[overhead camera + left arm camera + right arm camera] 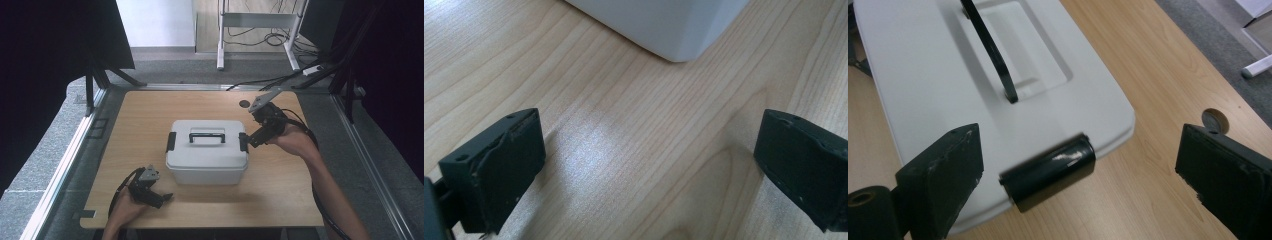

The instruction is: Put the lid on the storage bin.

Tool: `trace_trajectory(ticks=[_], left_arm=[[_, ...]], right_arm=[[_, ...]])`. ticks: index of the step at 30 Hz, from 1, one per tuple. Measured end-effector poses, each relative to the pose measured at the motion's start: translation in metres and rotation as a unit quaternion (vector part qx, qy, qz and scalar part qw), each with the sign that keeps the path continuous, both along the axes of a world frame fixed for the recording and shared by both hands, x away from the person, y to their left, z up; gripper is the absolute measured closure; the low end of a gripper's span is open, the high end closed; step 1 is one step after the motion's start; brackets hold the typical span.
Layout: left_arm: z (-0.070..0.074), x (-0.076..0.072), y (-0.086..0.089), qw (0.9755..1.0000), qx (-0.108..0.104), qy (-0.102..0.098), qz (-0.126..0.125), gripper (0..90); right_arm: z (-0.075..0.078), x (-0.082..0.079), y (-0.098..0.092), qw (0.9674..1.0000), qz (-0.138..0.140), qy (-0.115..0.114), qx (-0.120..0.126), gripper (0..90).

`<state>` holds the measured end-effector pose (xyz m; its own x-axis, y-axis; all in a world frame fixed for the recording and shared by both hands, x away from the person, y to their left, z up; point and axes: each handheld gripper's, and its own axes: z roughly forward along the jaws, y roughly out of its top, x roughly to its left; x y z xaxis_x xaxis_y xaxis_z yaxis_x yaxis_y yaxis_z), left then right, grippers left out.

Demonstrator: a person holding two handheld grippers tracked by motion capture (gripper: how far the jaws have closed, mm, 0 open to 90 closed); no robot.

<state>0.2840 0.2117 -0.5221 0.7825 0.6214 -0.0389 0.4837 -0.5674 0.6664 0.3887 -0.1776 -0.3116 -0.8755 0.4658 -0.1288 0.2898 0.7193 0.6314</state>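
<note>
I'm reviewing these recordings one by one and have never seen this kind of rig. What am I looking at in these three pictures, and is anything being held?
There is no robot here. A person stands at a wooden table and holds a hand tool with two black jaws, a gripper, in each hand.

The high view looks down from above the person. The other two pictures come from small cameras riding on the grippers, looking out between their jaws.

On the table sits a white box with a black handle on its lid and a black latch on each side.

The left gripper is near the box's front left corner, its jaws open over bare wood. The right gripper is at the right latch, jaws open on either side of it, not closed on it. Nothing is held.
</note>
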Motion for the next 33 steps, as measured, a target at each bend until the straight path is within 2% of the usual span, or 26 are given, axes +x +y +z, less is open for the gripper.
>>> trace_trajectory(ticks=[10, 18, 20, 26, 33], left_arm=[[0.0, 0.0, 0.0, 1.0, 0.001, -0.001, 0.001, 0.0], [0.0, 0.0, 0.0, 1.0, 0.001, -0.001, 0.003, 0.0], [0.0, 0.0, 0.0, 1.0, 0.001, -0.001, 0.003, 0.0], [0.0, 0.0, 0.0, 1.0, 0.001, -0.001, 0.004, 0.0], [0.0, 0.0, 0.0, 1.0, 0.001, 0.0, 0.005, 0.0]], right_arm=[[-0.013, -0.012, -0.041, 0.9987, -0.042, -0.008, 0.03, 2.3], [-0.031, -0.025, -0.071, 0.9952, -0.078, -0.018, 0.056, 2.5], [-0.037, -0.028, -0.077, 0.9946, -0.086, -0.021, 0.054, 2.9], [-0.053, -0.038, -0.089, 0.9929, -0.1, -0.028, 0.057, 3.5], [-0.078, -0.048, -0.09, 0.9916, -0.11, -0.035, 0.059, 3.4]])
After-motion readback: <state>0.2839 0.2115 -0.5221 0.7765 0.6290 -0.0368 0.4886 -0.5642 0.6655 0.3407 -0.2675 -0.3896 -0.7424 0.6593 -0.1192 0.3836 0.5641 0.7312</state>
